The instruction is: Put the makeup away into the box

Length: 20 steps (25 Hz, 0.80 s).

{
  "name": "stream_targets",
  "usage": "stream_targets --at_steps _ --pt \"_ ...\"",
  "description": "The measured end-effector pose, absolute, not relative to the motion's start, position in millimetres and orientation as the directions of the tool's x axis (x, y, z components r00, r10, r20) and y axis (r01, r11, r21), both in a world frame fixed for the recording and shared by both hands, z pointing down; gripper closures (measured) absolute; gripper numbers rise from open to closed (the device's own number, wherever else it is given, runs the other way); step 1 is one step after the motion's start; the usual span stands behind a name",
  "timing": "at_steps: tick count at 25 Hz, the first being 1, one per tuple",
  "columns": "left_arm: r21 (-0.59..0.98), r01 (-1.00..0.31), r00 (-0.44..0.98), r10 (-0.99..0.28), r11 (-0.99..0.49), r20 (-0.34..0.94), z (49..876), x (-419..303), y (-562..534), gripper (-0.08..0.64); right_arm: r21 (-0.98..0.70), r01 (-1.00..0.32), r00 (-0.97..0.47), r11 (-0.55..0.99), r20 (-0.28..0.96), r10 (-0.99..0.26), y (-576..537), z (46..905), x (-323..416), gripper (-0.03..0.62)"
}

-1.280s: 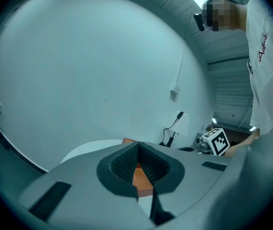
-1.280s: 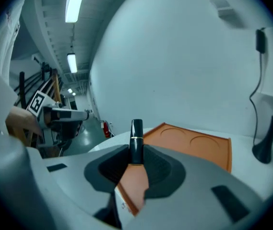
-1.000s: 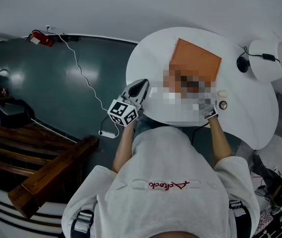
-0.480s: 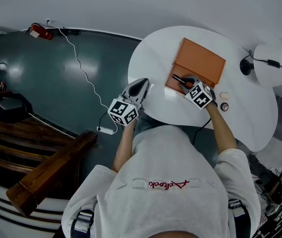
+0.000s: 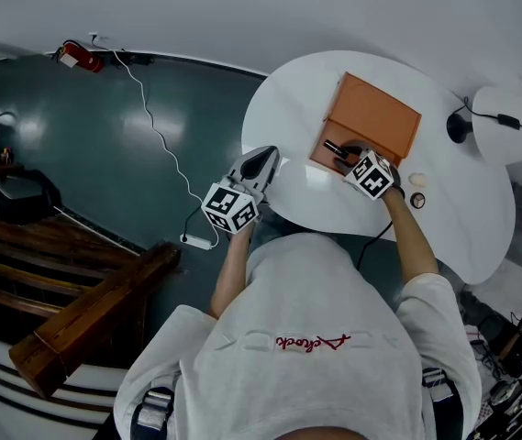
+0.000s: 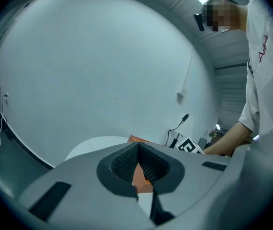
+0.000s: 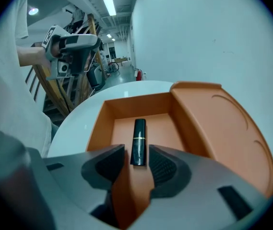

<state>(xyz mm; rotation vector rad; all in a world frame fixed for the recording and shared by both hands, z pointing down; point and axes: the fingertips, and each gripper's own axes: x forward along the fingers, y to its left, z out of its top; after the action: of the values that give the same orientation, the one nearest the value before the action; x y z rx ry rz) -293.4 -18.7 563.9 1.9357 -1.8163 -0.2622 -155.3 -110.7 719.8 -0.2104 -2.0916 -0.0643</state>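
One lipstick (image 7: pixel 137 140) lies on the floor of the orange box (image 7: pixel 100 123), its near end between the fingers (image 7: pixel 164 167) of the right gripper (image 7: pixel 136 153). Those fingers have just been opening: slim gaps show on either side of the tube, so the pads look clear of it. The clean finish, I'd say, is to spread a touch wider and draw straight back up along the tube's line with no twist, so it isn't dragged or rolled. Mind the edges: the box's side wall stands just left of the fingers, its near wall seems to sit right under them, and the open lid (image 7: pixel 222 128) spreads close on their right, so upward looks like the free way out. The left gripper (image 6: pixel 137 148) hovers at the table (image 5: pixel 302 108) edge, well apart from the box, fingers together on nothing. Two small round items (image 5: pixel 416 179) wait on the table just right of the working fingers, with a lamp (image 5: pixel 504 117) beyond them and bare table all around.
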Motion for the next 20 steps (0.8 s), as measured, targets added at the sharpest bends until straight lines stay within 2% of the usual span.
stream_targets --at_steps 1,2,6,7,11,16,20 --pt "0.456 -0.890 0.106 -0.979 -0.014 0.175 563 -293 -19 0.551 -0.040 0.173 -0.505 0.984 0.854 0.124 -111 717 -157 0.409" --pt "0.453 -0.891 0.105 -0.979 -0.015 0.175 562 -293 -19 0.551 -0.035 0.163 -0.524 0.986 0.843 0.117 -113 712 -159 0.397" --pt "0.442 -0.897 0.107 -0.980 -0.022 0.169 557 -289 -20 0.551 0.038 0.101 -0.630 0.994 0.776 0.034 -124 677 -163 0.399" --pt "0.438 -0.899 0.108 -0.980 -0.025 0.166 555 -288 -21 0.551 0.061 0.078 -0.660 0.995 0.751 0.006 -126 666 -163 0.410" --pt "0.419 -0.907 0.109 -0.982 -0.035 0.155 545 -284 -23 0.551 0.168 -0.017 -0.755 0.986 0.644 -0.123 -130 622 -165 0.551" --pt "0.390 -0.920 0.109 -0.985 -0.048 0.135 527 -276 -25 0.551 0.146 -0.135 -0.831 0.980 0.523 -0.192 -124 582 -166 0.572" --pt "0.367 -0.928 0.114 -0.986 -0.061 0.125 515 -267 -24 0.551 0.097 -0.190 -0.852 0.977 0.478 -0.213 -116 571 -164 0.572"
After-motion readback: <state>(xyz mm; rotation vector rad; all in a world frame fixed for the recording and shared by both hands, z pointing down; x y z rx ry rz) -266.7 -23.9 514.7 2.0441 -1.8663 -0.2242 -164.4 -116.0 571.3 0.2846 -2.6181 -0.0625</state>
